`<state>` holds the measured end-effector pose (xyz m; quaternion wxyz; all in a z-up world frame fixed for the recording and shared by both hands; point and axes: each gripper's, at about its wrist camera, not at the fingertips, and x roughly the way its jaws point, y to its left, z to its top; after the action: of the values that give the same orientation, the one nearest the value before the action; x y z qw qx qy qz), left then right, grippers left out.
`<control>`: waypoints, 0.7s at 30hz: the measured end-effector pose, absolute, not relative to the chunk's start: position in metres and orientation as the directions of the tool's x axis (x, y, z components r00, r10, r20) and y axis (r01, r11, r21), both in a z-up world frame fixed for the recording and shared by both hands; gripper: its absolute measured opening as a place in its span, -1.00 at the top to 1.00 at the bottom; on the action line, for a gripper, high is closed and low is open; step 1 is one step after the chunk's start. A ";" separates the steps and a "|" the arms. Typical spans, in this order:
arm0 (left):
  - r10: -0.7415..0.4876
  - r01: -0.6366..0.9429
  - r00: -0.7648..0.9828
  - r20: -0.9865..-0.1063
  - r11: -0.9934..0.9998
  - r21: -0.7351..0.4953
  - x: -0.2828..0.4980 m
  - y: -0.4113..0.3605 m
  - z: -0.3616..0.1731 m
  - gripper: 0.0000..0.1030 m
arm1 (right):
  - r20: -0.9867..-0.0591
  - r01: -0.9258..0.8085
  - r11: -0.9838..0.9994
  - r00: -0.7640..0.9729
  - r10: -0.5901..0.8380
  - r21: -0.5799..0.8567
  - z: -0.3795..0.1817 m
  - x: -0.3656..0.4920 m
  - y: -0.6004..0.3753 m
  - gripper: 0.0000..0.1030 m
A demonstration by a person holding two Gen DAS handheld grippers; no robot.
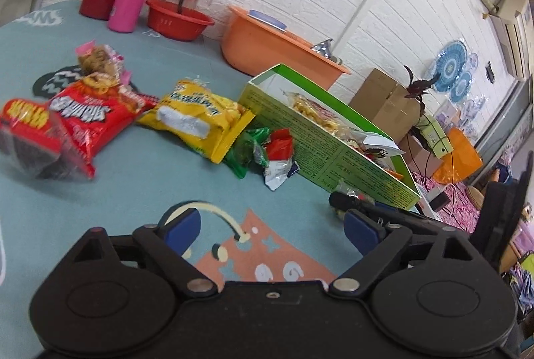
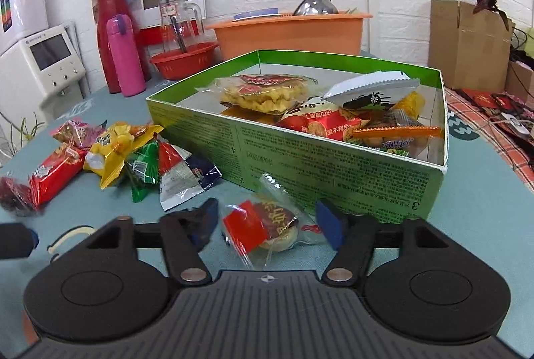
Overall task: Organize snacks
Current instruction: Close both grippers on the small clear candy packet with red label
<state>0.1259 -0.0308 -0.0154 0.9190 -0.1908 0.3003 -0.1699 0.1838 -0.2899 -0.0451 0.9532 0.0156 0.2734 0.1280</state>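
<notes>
A green cardboard box (image 2: 300, 158) holds several wrapped snacks; it also shows in the left wrist view (image 1: 333, 152). My right gripper (image 2: 267, 225) is open, its blue pads on either side of a clear-wrapped round cake with a red label (image 2: 263, 225) lying on the table just before the box. My left gripper (image 1: 272, 227) is open and empty above the table. Loose snacks lie left of the box: a yellow bag (image 1: 200, 118), red bags (image 1: 86, 118), a small green packet (image 1: 247, 148) and a red-and-white packet (image 1: 278, 155).
A pink bottle (image 2: 125, 55), a red thermos (image 2: 108, 35), a red bowl (image 2: 183, 58) and an orange tub (image 2: 290, 31) stand at the back by the white wall. A brown carton (image 2: 467, 45) is at the right. The table edge runs behind the box.
</notes>
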 end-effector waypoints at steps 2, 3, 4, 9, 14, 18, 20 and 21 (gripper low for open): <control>-0.432 0.221 0.761 -0.485 0.874 -0.432 0.135 -0.036 -0.013 -1.00 | -0.518 -0.290 0.952 0.802 0.299 0.101 -0.042 0.177 -0.286 -0.80; -0.431 0.227 0.760 -0.486 0.877 -0.423 0.141 -0.040 -0.012 -1.00 | -0.513 -0.314 0.944 0.797 0.320 0.102 -0.041 0.173 -0.285 -0.67; -0.431 0.231 0.759 -0.489 0.879 -0.417 0.146 -0.043 -0.011 -1.00 | -0.513 -0.328 0.939 0.791 0.333 0.103 -0.040 0.169 -0.282 -0.66; -0.446 0.271 0.757 -0.477 0.879 -0.392 0.177 -0.063 -0.004 -1.00 | -0.508 -0.367 0.922 0.775 0.376 0.123 -0.040 0.154 -0.278 -0.67; -0.438 0.314 0.764 -0.473 0.894 -0.321 0.213 -0.089 -0.003 -1.00 | -0.503 -0.365 0.920 0.774 0.384 0.139 -0.038 0.146 -0.286 -0.78; -0.424 0.332 0.744 -0.517 0.905 -0.265 0.239 -0.106 -0.014 -0.96 | -0.501 -0.351 0.927 0.783 0.368 0.132 -0.036 0.142 -0.294 -0.80; -0.413 0.326 0.727 -0.548 0.911 -0.255 0.248 -0.109 -0.023 -0.96 | -0.501 -0.348 0.928 0.784 0.366 0.133 -0.037 0.141 -0.298 -0.80; -0.413 0.323 0.717 -0.561 0.911 -0.258 0.251 -0.108 -0.029 -0.96 | -0.501 -0.345 0.929 0.785 0.365 0.136 -0.037 0.141 -0.299 -0.80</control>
<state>0.2509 -0.1080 -0.0289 0.9239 -0.0707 0.3190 -0.1989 0.1408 -0.2989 -0.0371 0.9445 0.0185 0.2689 0.1879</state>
